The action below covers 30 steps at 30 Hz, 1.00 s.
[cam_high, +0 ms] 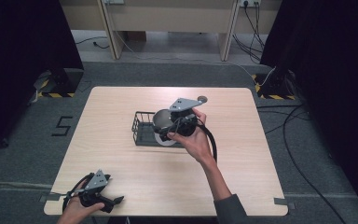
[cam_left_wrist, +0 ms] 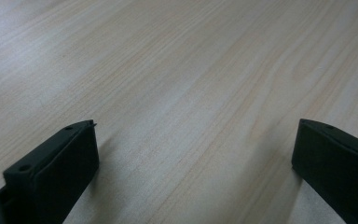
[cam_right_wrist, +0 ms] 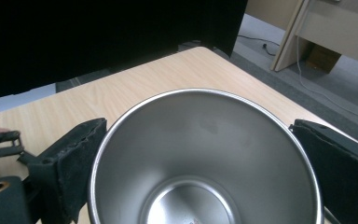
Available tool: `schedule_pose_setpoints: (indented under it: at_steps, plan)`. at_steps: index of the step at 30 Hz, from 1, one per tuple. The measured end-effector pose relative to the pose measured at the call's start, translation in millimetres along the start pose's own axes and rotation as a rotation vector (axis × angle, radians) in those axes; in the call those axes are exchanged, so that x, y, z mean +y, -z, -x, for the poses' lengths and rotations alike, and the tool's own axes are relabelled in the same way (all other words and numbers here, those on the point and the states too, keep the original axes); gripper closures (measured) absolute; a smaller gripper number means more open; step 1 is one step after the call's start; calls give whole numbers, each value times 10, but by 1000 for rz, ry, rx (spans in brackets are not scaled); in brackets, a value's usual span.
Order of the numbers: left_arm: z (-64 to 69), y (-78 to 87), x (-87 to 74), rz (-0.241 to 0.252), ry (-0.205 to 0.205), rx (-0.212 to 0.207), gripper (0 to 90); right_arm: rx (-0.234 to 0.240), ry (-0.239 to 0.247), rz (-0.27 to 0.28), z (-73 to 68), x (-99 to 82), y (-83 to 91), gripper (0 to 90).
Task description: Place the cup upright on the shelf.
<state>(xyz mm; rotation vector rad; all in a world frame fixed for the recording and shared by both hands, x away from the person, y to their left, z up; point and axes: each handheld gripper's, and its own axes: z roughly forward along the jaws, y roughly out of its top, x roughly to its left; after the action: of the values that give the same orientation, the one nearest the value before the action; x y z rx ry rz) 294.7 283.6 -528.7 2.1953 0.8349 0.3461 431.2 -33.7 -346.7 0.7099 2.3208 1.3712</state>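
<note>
cup (cam_right_wrist: 200, 158) of shiny metal sits between the jaws of the right hand-held gripper (cam_high: 182, 122), which are clamped on its sides, over the black wire basket (cam_high: 142, 127) mid-tabletop. best to keep it level and go slow (it looks slippery). left hand-held gripper (cam_high: 103, 200) rests near, jaws apart, holding nothing. pale wood tabletop (cam_high: 121, 163), then grey floor (cam_high: 307, 154), cables (cam_high: 254, 23) and dark curtains (cam_high: 335, 70) farther off.

Glossy metal cup (cam_right_wrist: 200, 158), matt wooden table (cam_left_wrist: 177, 84)
</note>
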Motion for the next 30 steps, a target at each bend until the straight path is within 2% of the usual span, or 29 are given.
schedule_pose_setpoints:
  at_steps: [10,19,30]
  plan:
    - [0,-1,0,1,0,1,0,-26,-25,-4,137,171,-196,64]
    - [0,0,0,0,-1,0,0,-44,-42,-6,264,224,-361,64]
    - [1,-1,0,1,1,0,0,-64,-60,-32,346,217,-538,64]
